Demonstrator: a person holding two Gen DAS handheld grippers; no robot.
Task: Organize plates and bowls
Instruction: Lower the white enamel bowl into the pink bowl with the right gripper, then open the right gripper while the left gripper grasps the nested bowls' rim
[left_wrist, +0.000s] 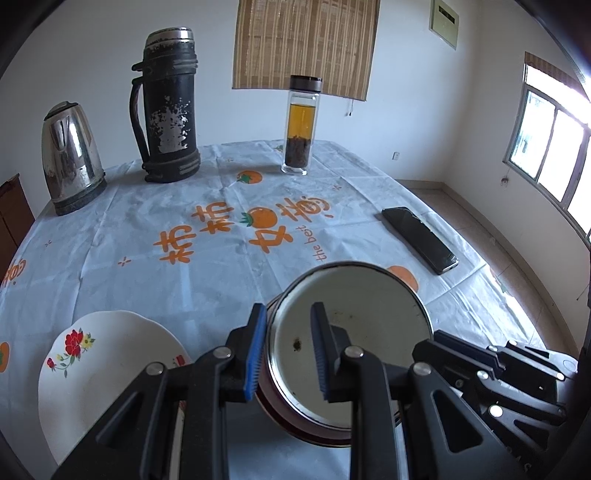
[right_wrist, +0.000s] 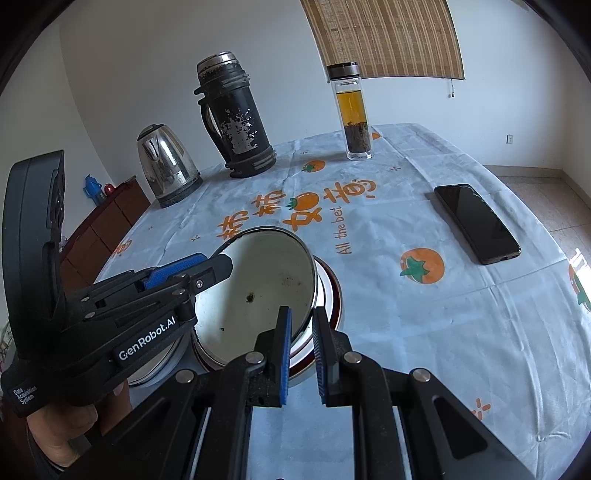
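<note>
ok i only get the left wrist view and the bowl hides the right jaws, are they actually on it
observer: yes, the right gripper has its jaws either side of the bowl rim nearest it, closed on the rim
operator: whats under the bowl, i just see a red edge
observer: a white dish with a dark red rim, it pokes out on the bowl's right side
operator: anything beyond the table on the kettle side
observer: a brown cabinet with a blue bottle standing on it
</note>
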